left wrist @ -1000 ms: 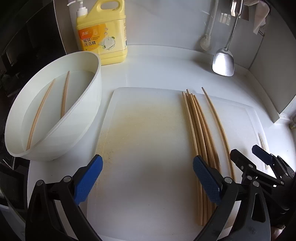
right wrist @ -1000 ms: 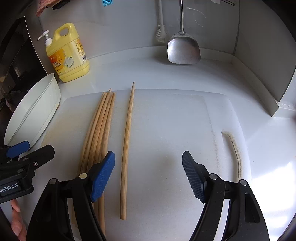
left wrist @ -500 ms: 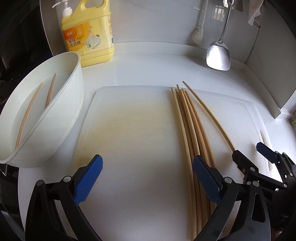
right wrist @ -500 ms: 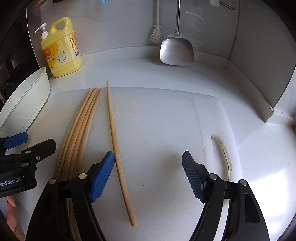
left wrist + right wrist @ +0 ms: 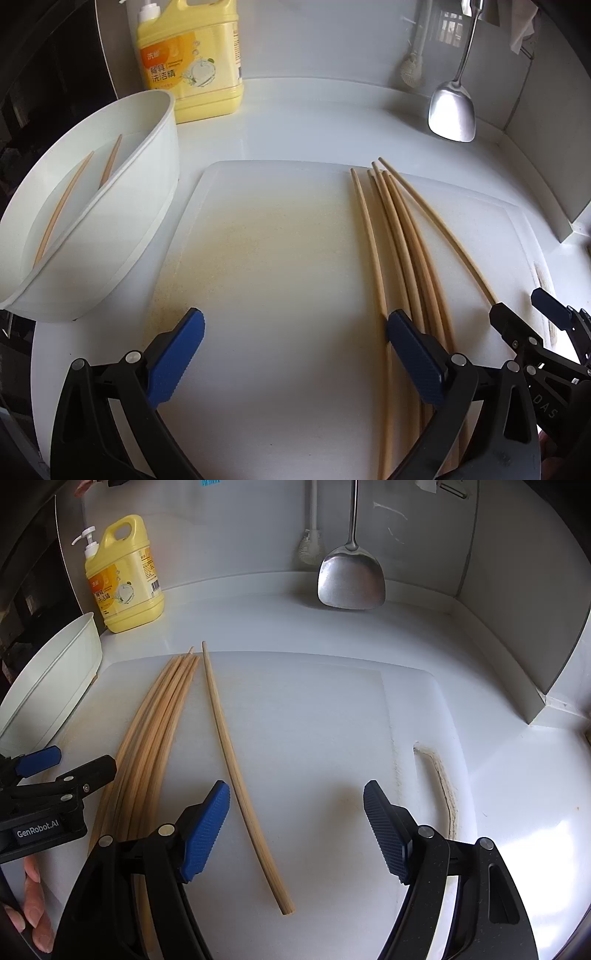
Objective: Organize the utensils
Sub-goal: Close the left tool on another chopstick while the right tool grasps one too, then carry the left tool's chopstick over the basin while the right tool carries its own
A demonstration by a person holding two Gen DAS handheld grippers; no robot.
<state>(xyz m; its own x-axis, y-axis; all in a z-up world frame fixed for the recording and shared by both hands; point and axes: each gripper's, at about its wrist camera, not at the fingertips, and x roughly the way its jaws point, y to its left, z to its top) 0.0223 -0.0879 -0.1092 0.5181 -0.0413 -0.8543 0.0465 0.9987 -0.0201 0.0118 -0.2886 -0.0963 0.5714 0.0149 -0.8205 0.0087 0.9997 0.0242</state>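
Both grippers were seen wide open and empty: right gripper (image 5: 295,834) straddling the near end of a lone chopstick (image 5: 236,771), left gripper (image 5: 295,354) beside the chopstick bundle (image 5: 402,258) on the cutting board (image 5: 266,258). Judged best: fingers lowered squarely and closed mid-shaft, lest it roll. Two chopsticks were noted in the white bin (image 5: 147,206) beyond.

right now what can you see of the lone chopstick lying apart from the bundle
The lone chopstick is a slim, pale bamboo-looking stick, slightly tapered toward its far tip. It lies flat on the white cutting board, just right of the chopstick bundle without touching it. Its thick near end sits between the open right gripper fingers, ungripped.
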